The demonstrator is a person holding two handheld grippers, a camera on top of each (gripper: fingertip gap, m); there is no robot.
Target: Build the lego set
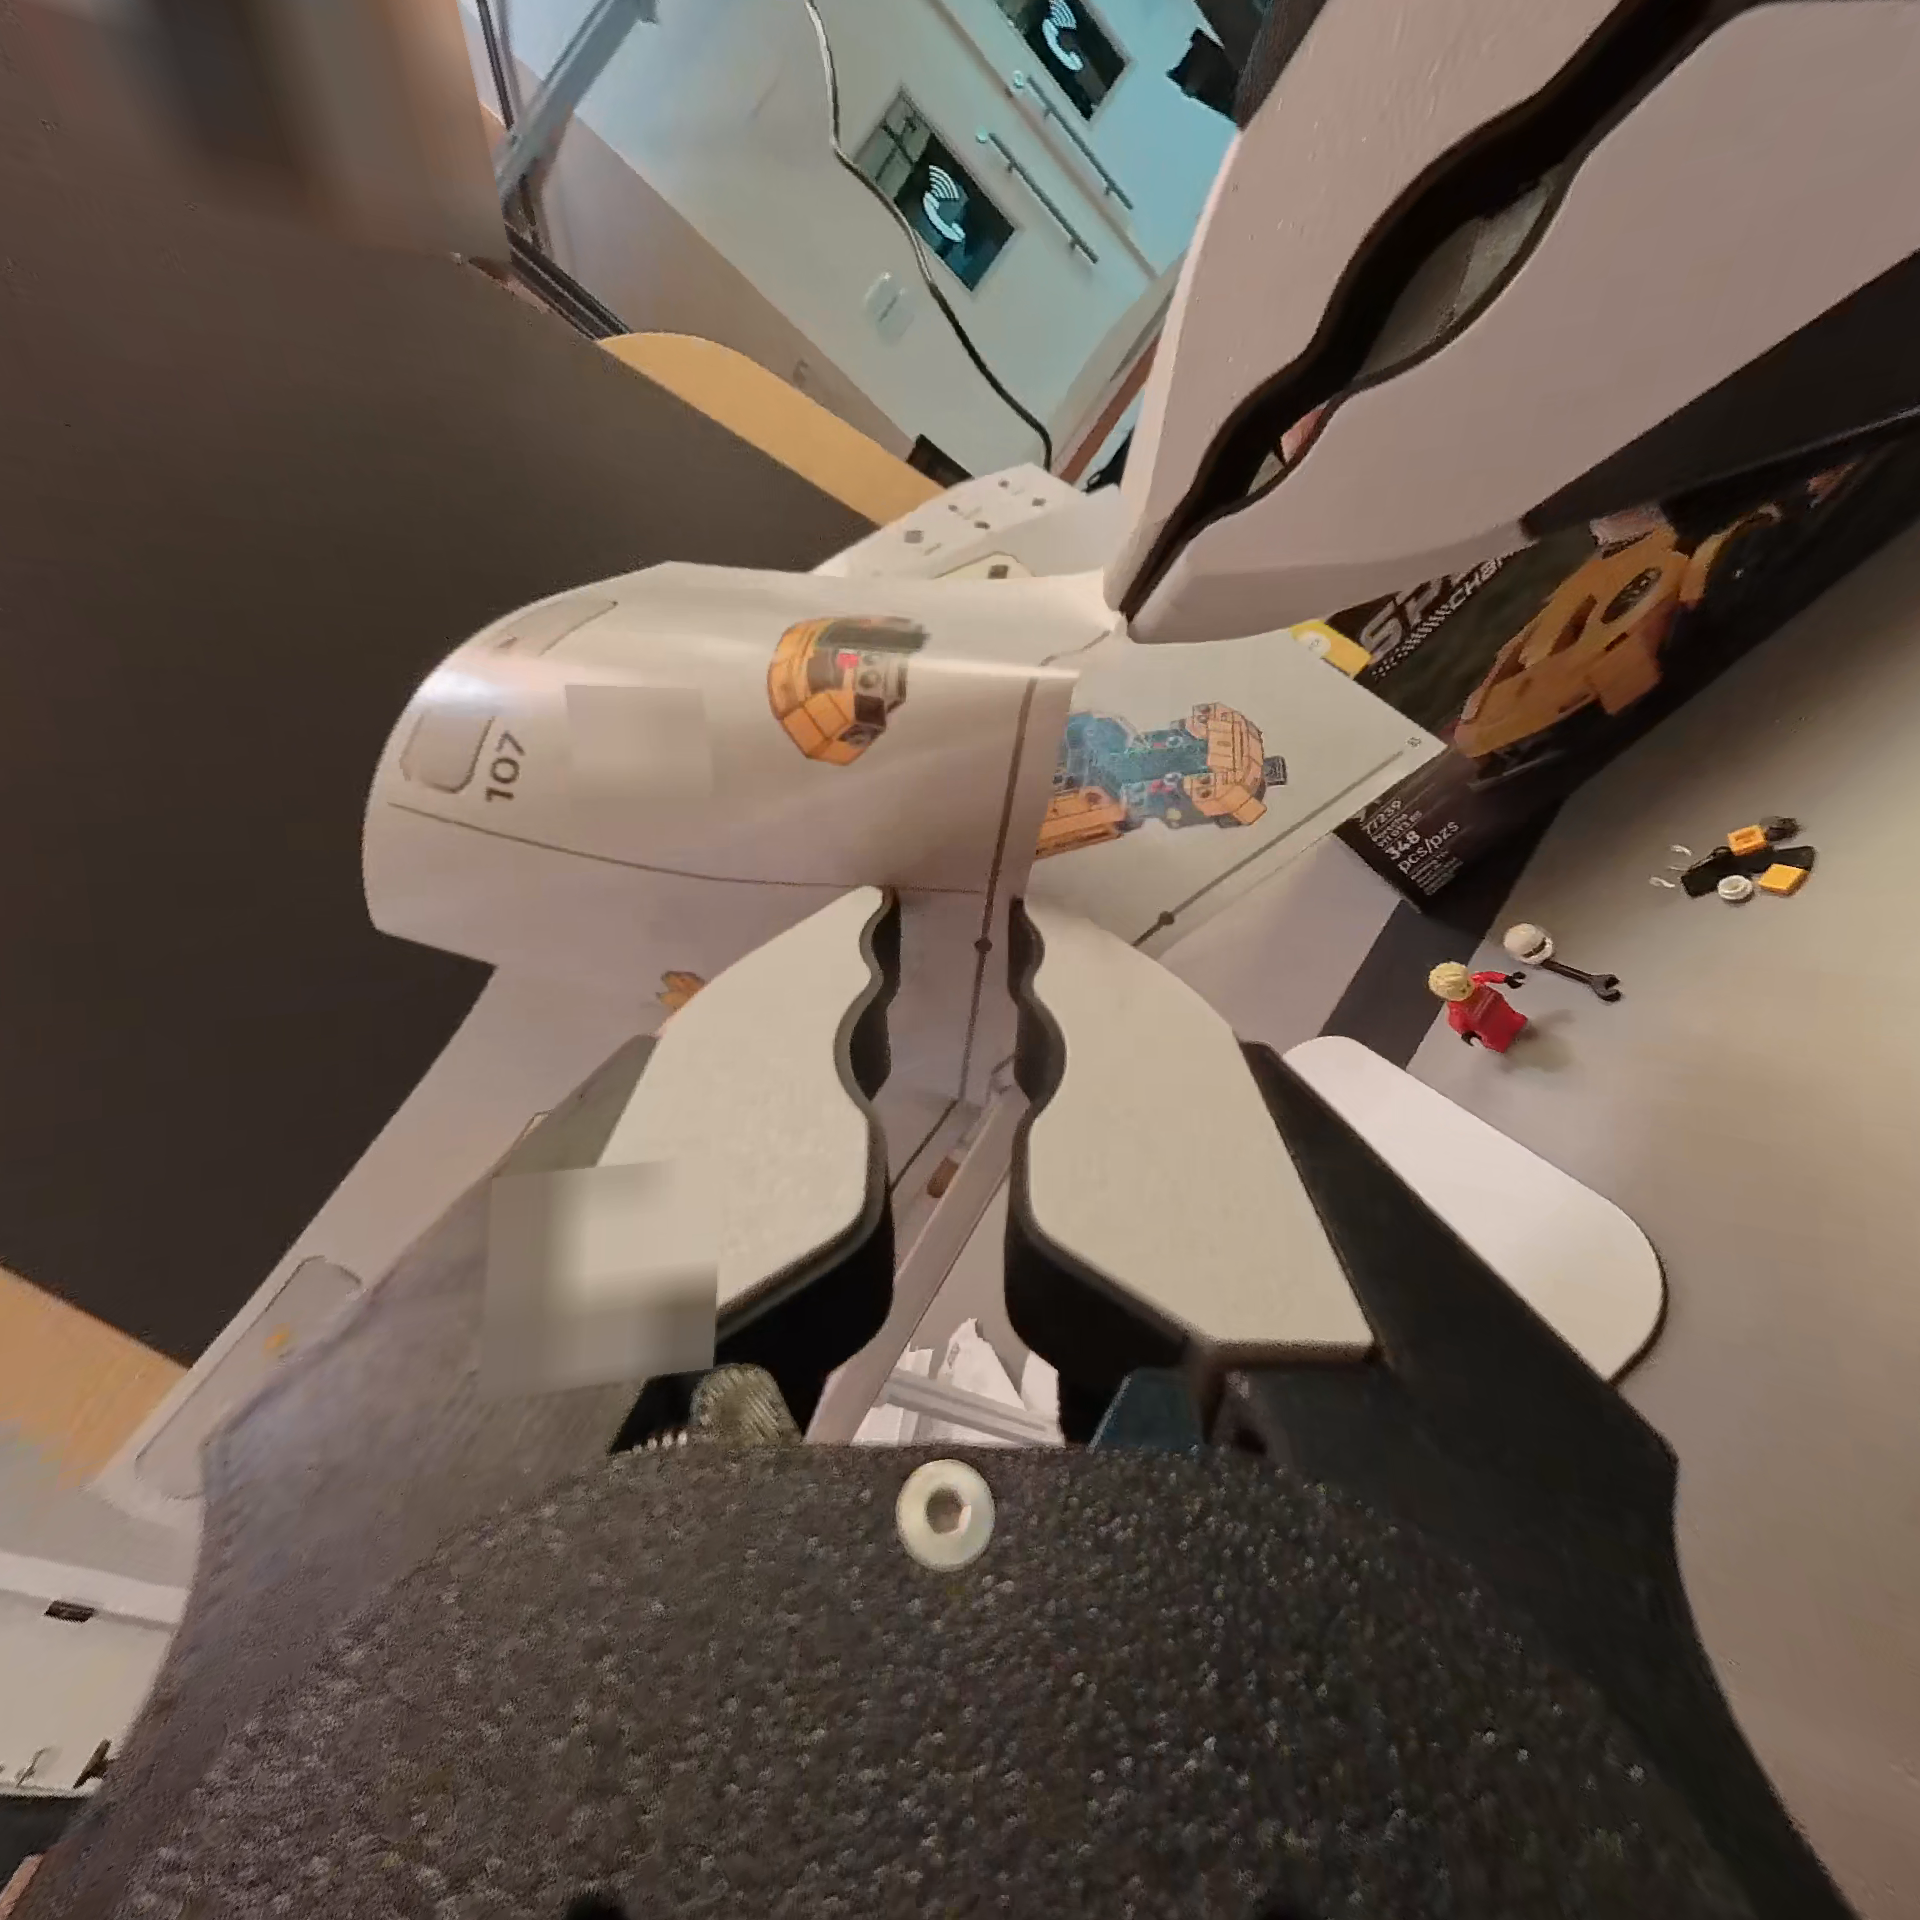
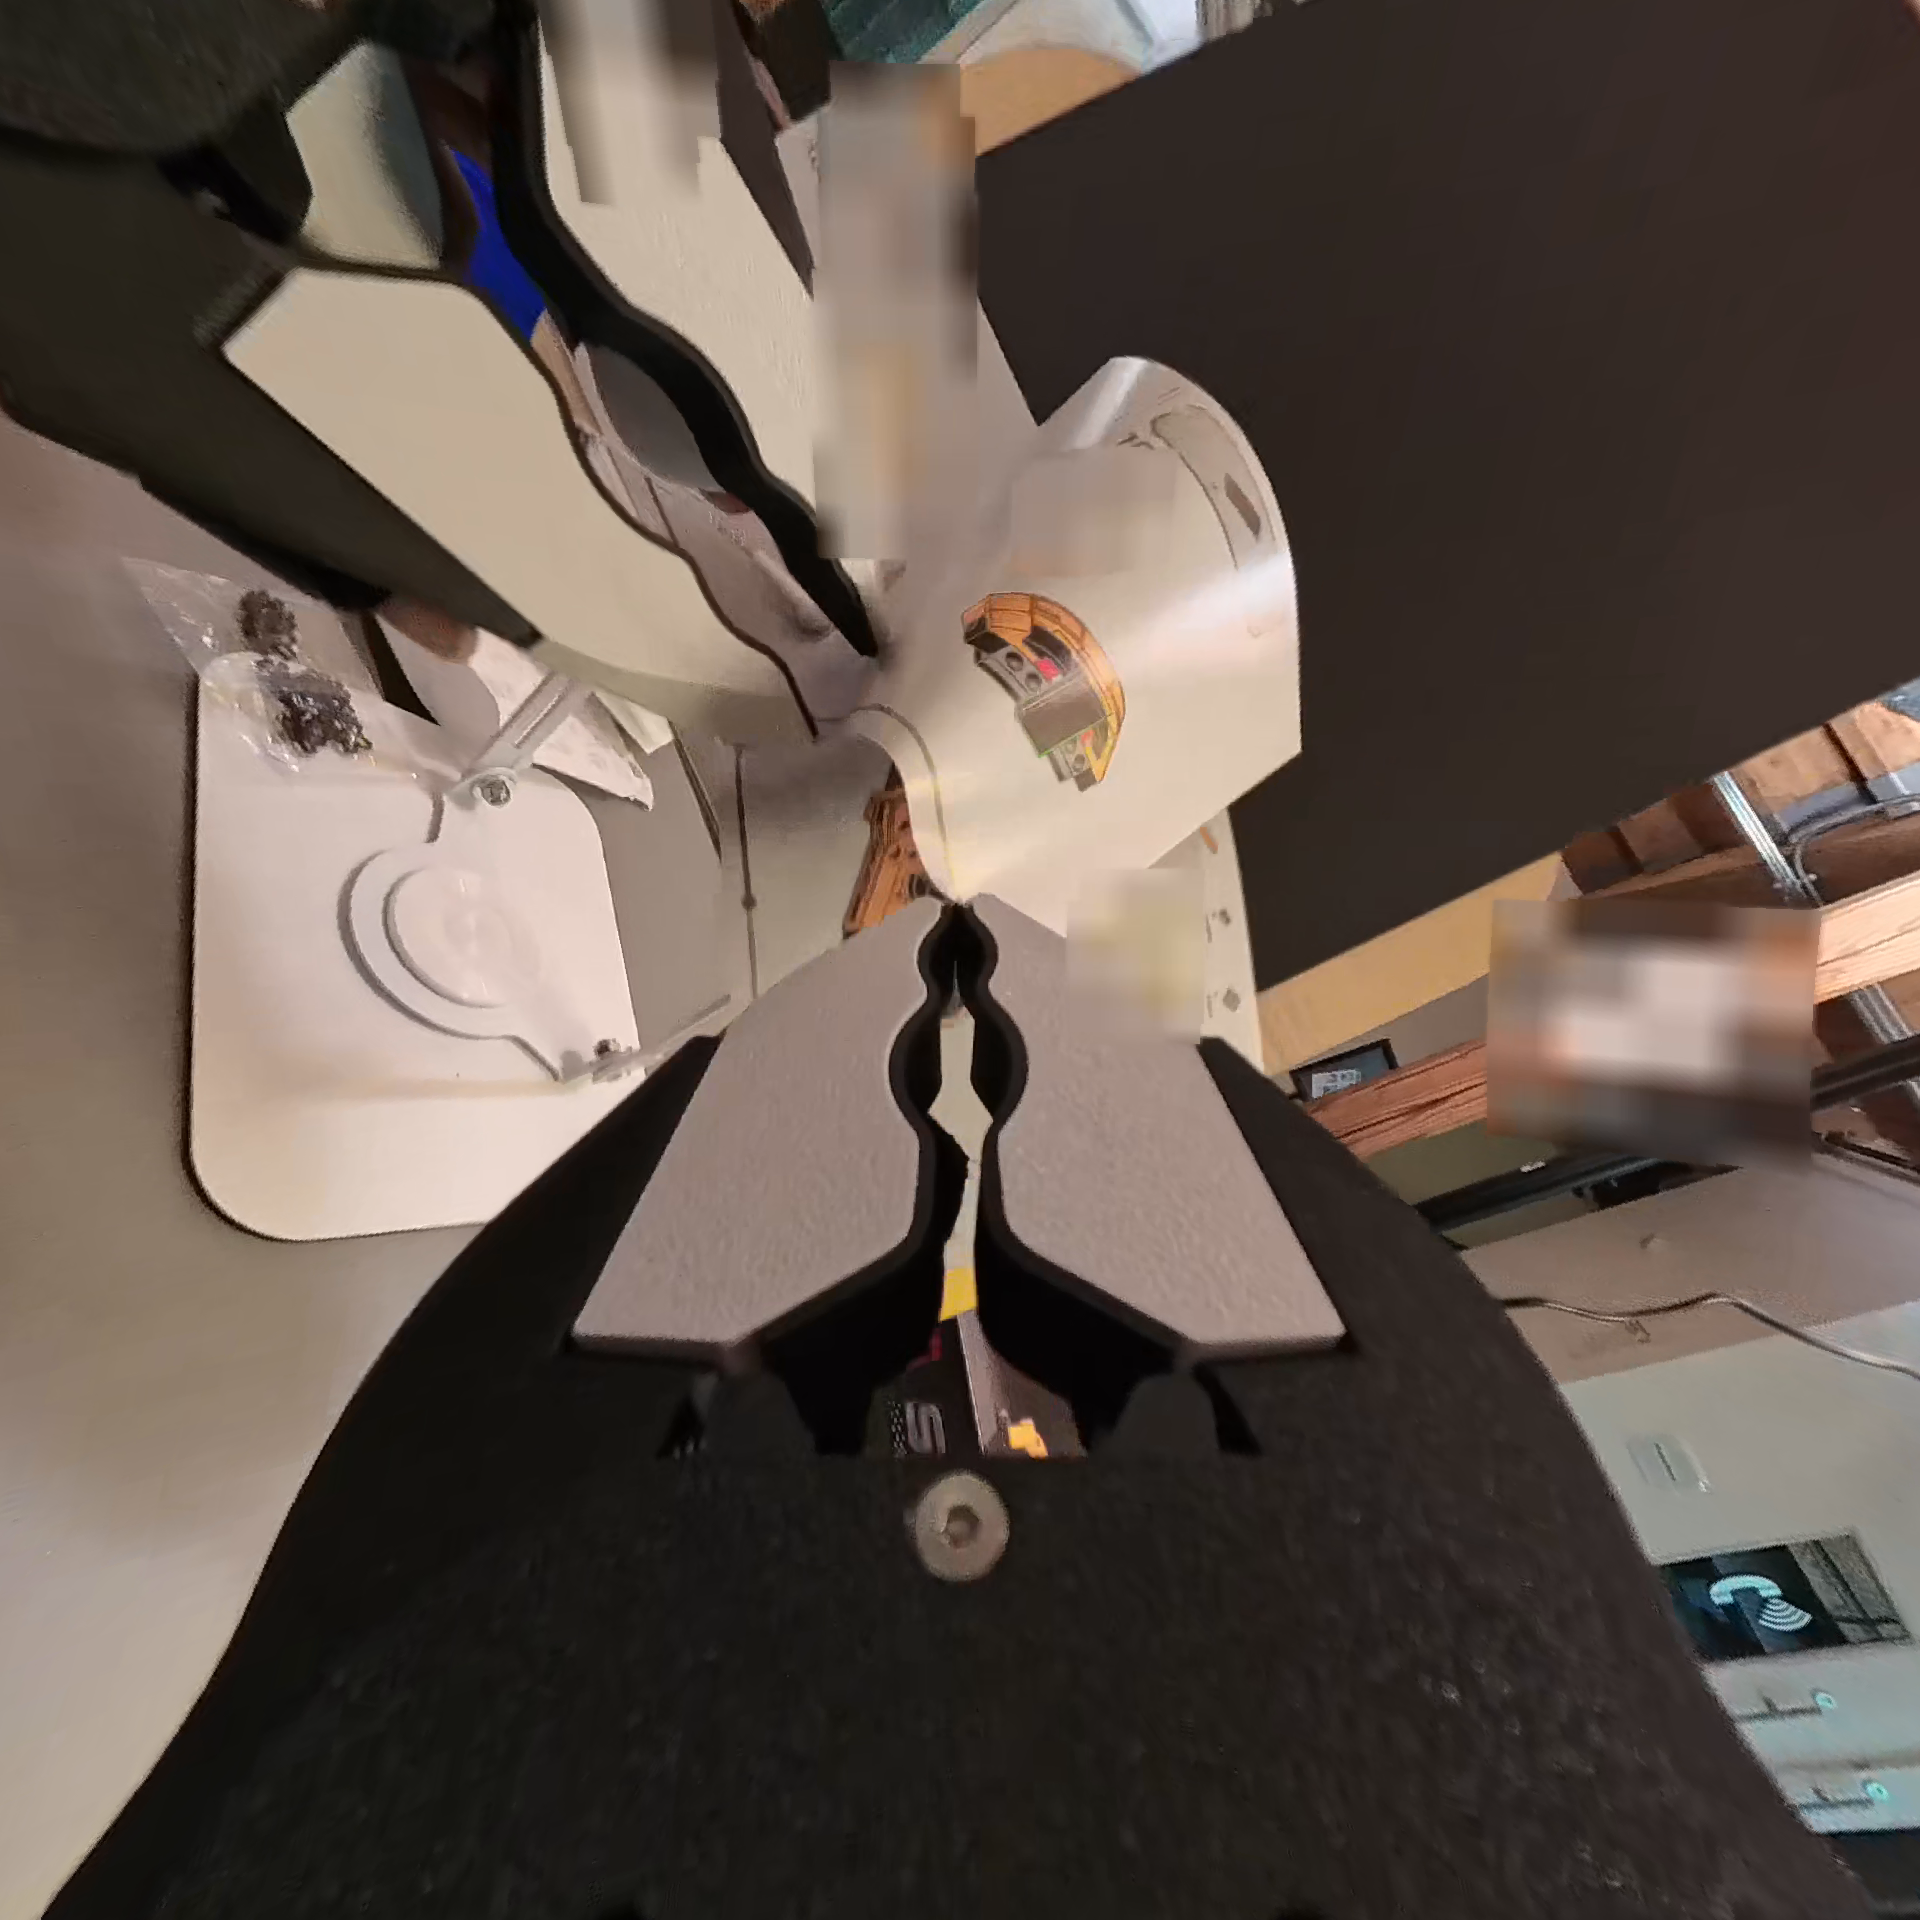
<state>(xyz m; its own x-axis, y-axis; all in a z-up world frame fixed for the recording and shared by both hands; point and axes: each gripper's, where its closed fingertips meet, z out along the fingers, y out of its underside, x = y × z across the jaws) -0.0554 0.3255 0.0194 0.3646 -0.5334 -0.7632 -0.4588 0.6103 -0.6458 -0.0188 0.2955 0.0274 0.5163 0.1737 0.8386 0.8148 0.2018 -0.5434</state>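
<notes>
The open instruction booklet [image 1: 831,821] is held up in front of a dark partition. My left gripper [image 1: 954,904] has its jaws a narrow gap apart around the booklet near its spine, with paper edge-on between the fingers. It also shows in the right wrist view [image 2: 842,675], coming in from the upper left. My right gripper [image 2: 954,909] is shut on the corner of one curled page [image 2: 1143,675]. In the left wrist view it [image 1: 1122,613] pinches that page from the upper right. A red minifigure [image 1: 1481,1003] stands on the grey table.
The black and yellow set box [image 1: 1558,644] lies beside the booklet. Loose small pieces [image 1: 1756,857], a white helmet [image 1: 1527,940] and a dark wrench [image 1: 1579,977] lie on the table. A white base plate [image 2: 416,1039] and a bag of small dark parts [image 2: 291,696] are nearby. My hands' fingertips stand some 6 cm from each other. The left tips stand about 20 cm off the red minifigure [image 1: 1481,1003].
</notes>
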